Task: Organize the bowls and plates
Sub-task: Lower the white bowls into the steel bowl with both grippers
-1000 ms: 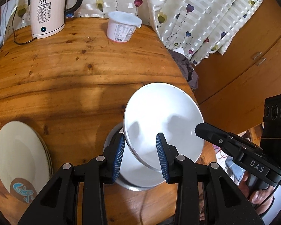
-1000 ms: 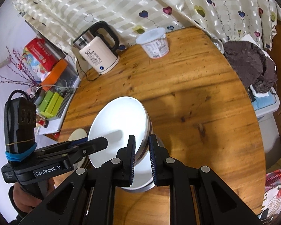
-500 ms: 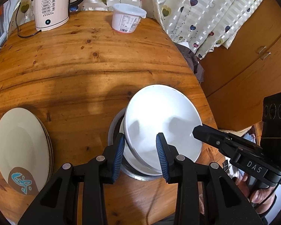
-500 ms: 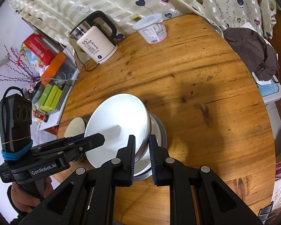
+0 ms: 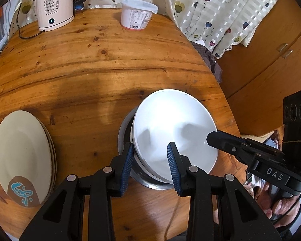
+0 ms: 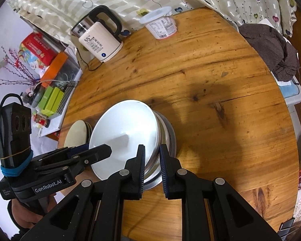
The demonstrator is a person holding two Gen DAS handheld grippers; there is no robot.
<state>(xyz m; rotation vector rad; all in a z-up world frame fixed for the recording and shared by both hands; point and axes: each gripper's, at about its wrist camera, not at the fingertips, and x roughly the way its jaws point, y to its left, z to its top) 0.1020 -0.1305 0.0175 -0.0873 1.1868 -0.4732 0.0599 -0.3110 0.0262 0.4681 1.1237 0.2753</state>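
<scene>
The round white ceramic bowl (image 5: pixel 174 132) sits tilted in the steel bowl (image 5: pixel 124 132) on the round wooden table (image 5: pixel 90 60), both grippers (image 5: pixel 150 164) (image 6: pixel 152 167) clamped on its rim, beside stacked cream plates (image 5: pixel 20 156); stacking looks nearly finished.

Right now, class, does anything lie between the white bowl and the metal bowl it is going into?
Nothing visible does: the white bowl, gripped by both grippers, sits tilted in the metal bowl already.
</scene>
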